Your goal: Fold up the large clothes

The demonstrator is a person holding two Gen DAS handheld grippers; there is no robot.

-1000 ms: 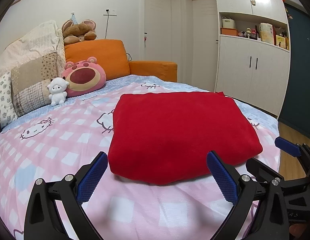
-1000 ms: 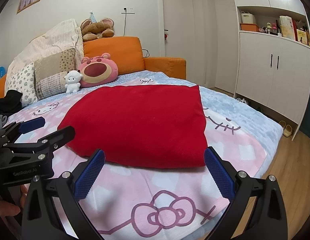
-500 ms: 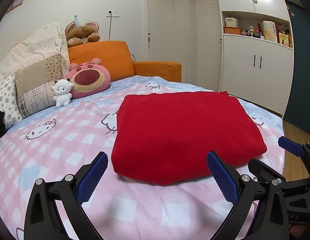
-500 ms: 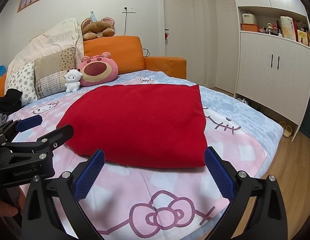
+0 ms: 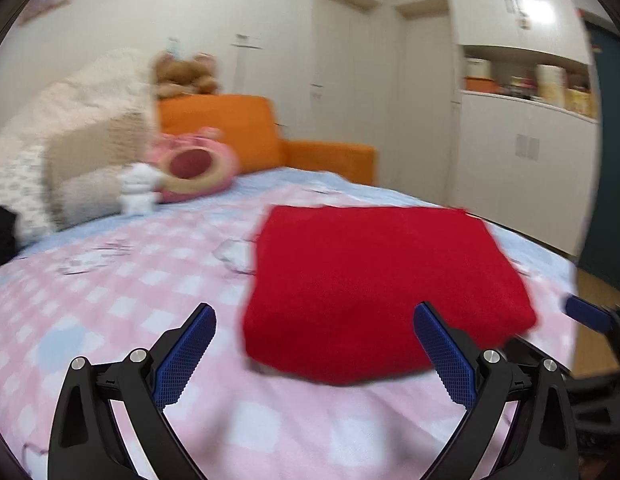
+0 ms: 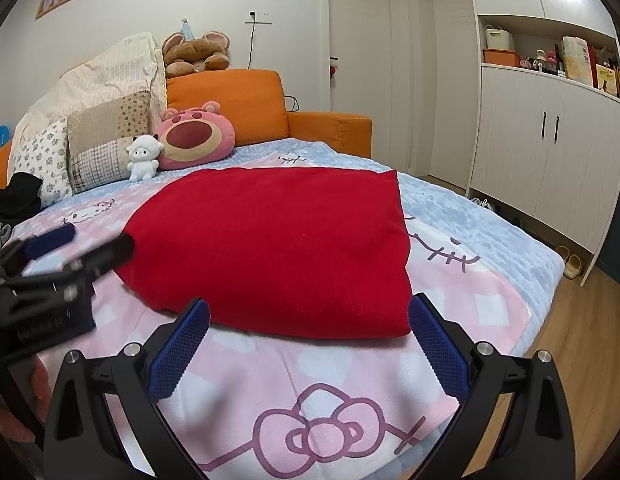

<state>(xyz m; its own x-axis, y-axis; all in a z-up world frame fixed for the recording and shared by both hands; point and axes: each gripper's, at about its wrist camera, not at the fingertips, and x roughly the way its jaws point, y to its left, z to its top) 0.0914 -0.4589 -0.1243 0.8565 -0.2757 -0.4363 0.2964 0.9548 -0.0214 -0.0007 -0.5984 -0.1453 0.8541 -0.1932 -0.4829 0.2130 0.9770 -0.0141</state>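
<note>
A folded red garment [image 5: 373,288] lies flat on the pink checked bed cover [image 5: 110,300]; it also shows in the right wrist view [image 6: 286,248]. My left gripper [image 5: 315,354] is open and empty, just short of the garment's near left corner. My right gripper [image 6: 308,350] is open and empty, just short of the garment's near edge. The left gripper also shows at the left of the right wrist view [image 6: 50,256]. The left wrist view is blurred.
Pillows [image 6: 90,148], a pink bear cushion [image 6: 196,136] and a small white toy [image 6: 142,158] sit at the head of the bed. An orange sofa [image 6: 246,104] stands behind. White cupboards [image 6: 549,144] line the right wall. The bed edge and wood floor [image 6: 581,320] are at the right.
The left gripper has swung left, so the garment sits further right in its view, which is now blurred. The right gripper has barely moved. The garment has not moved.
</note>
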